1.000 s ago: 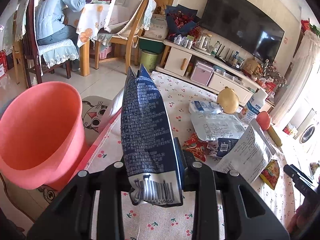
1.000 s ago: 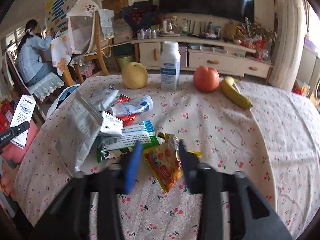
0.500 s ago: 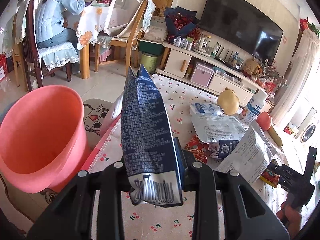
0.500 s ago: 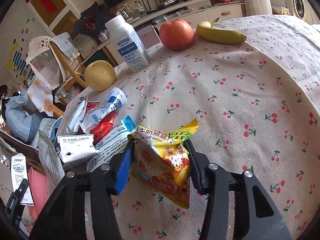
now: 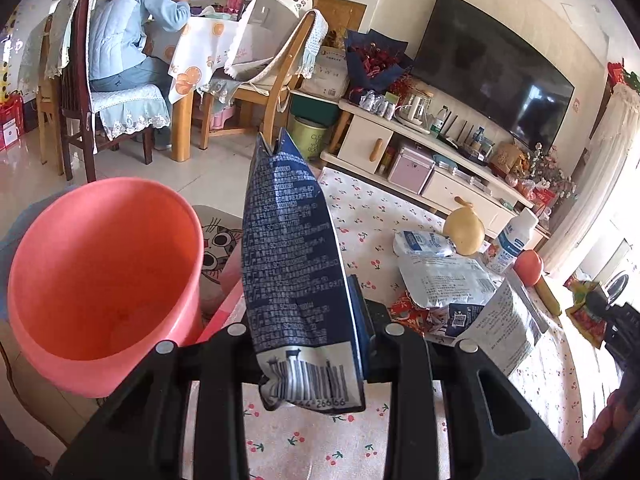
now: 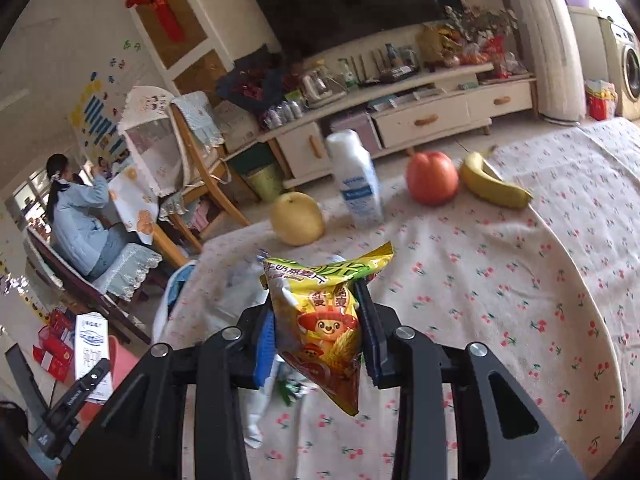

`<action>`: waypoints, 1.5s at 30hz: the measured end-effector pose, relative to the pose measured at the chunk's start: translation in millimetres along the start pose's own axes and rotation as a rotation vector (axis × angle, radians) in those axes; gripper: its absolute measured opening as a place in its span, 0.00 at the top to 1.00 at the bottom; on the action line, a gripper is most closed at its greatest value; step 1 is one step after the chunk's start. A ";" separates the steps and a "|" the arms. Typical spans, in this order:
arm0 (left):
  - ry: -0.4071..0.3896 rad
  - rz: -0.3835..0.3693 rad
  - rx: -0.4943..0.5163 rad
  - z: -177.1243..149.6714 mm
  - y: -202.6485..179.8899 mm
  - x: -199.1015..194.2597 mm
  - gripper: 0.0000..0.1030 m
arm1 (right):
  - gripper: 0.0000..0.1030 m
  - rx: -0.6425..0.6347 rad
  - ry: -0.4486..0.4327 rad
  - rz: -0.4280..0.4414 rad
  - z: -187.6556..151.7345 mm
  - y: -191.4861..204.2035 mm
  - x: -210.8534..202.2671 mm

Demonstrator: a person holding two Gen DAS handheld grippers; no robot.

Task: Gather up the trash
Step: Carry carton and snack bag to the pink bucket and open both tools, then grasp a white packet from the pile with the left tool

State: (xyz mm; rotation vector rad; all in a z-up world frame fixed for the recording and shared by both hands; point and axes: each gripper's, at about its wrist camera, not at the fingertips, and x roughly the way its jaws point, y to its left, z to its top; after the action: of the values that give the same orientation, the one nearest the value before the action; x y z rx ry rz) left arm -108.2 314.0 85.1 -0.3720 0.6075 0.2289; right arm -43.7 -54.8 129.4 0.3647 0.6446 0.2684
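My left gripper (image 5: 308, 344) is clenched on a dark blue wrapper (image 5: 294, 276), which stands upright between the jaws with its barcode end hanging toward me. To its left, beside the table (image 5: 360, 216), sits the pink bin (image 5: 100, 276), its mouth tipped my way; the wrapper is near it but not over the opening.

My right gripper (image 6: 316, 344) has a yellow snack bag (image 6: 320, 320) between its jaws, which are closing on it; the pads press its sides and the bag hangs clear of the cherry-print cloth (image 6: 520, 280). Far of it on the table I see a pear (image 6: 297, 218), a white bottle (image 6: 358, 178), an apple (image 6: 432, 178) and a banana (image 6: 492, 186) in a row.

More trash lies on the cloth to the right in my left view: a pale bag (image 5: 444, 280), a red wrapper (image 5: 408, 308) and a printed paper pack (image 5: 504, 324). A person (image 5: 128, 36) sits at a far table with their back to me.
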 end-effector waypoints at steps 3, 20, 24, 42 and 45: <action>-0.026 0.028 -0.028 7.3 18.4 -6.4 0.69 | 0.65 -0.093 -0.008 0.133 9.8 62.1 -1.4; 0.041 0.230 -0.373 29.2 169.2 1.2 0.52 | 0.49 -0.349 0.407 0.506 -97.9 345.3 144.7; 0.016 0.243 -0.361 30.6 169.0 -0.8 0.28 | 0.31 -0.297 0.345 0.466 -94.3 324.9 134.8; -0.326 0.077 0.104 25.2 7.5 -50.6 0.11 | 0.05 -0.410 -0.142 0.120 -68.7 123.7 -40.5; -0.279 0.078 0.173 12.6 -20.9 -50.9 0.11 | 0.04 -0.406 -0.167 0.094 -68.1 91.9 -57.5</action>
State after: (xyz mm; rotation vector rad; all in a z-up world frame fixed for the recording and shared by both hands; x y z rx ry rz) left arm -135.9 295.0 130.5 -0.1451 0.3635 0.2945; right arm -142.5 24.6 147.4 0.0261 0.3957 0.4444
